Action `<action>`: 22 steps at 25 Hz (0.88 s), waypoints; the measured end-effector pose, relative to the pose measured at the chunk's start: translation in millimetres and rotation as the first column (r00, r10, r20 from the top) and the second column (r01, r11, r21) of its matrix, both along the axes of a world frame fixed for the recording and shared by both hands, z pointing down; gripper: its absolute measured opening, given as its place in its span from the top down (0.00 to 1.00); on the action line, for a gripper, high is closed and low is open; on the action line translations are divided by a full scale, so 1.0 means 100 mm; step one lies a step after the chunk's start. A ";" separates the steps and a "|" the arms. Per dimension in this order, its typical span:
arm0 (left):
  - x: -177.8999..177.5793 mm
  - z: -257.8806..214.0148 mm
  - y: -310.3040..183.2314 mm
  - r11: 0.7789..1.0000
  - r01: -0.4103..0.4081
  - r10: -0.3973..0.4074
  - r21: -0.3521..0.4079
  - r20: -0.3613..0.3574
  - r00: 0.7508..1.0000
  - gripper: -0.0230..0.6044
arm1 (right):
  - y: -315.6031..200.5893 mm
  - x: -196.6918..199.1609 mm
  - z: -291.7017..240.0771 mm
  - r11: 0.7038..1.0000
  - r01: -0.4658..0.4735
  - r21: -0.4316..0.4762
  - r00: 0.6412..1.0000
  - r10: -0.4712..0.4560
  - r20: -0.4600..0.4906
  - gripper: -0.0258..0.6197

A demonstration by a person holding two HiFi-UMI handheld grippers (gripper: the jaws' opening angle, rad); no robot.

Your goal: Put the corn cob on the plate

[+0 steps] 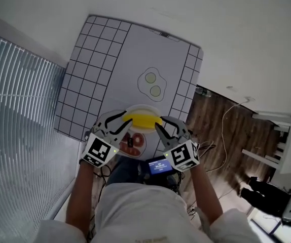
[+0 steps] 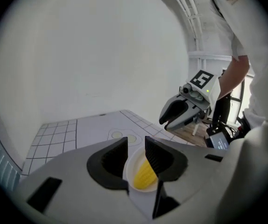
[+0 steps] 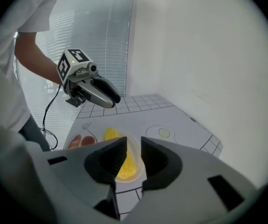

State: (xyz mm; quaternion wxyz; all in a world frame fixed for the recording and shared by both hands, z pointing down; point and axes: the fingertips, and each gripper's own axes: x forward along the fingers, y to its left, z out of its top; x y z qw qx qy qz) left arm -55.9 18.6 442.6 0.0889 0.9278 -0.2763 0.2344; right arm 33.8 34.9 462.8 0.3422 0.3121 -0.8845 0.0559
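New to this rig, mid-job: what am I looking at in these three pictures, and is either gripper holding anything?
There is no robot arm: a person holds a two-jaw gripper in each hand. The head view looks steeply down from the person's head. The other two views ride on the grippers and look along their jaws. A mat printed with a grid and fried eggs carries a white plate, and the yellow corn cob lies on it. The left gripper and right gripper hang above, jaws apart, holding nothing. The cob only shows through the gaps.
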 end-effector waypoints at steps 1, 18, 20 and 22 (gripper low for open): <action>-0.01 -0.11 -0.02 0.999 0.028 -0.028 0.020 -0.030 0.999 0.78 | 0.00 0.01 -0.08 1.000 -0.021 0.021 1.000 0.021 0.018 0.82; -0.03 -1.22 0.14 0.947 0.268 -0.218 0.176 -0.260 0.941 0.95 | 0.08 0.32 -1.16 0.925 -0.332 0.185 0.911 0.264 0.318 0.95; -0.03 -1.28 0.18 0.943 0.281 -0.227 0.178 -0.274 0.935 0.95 | 0.10 0.35 -1.22 0.916 -0.351 0.192 0.902 0.277 0.331 0.95; -0.03 -1.34 0.21 0.936 0.294 -0.235 0.195 -0.278 0.931 0.95 | 0.13 0.40 -1.27 0.905 -0.377 0.197 0.894 0.300 0.332 0.95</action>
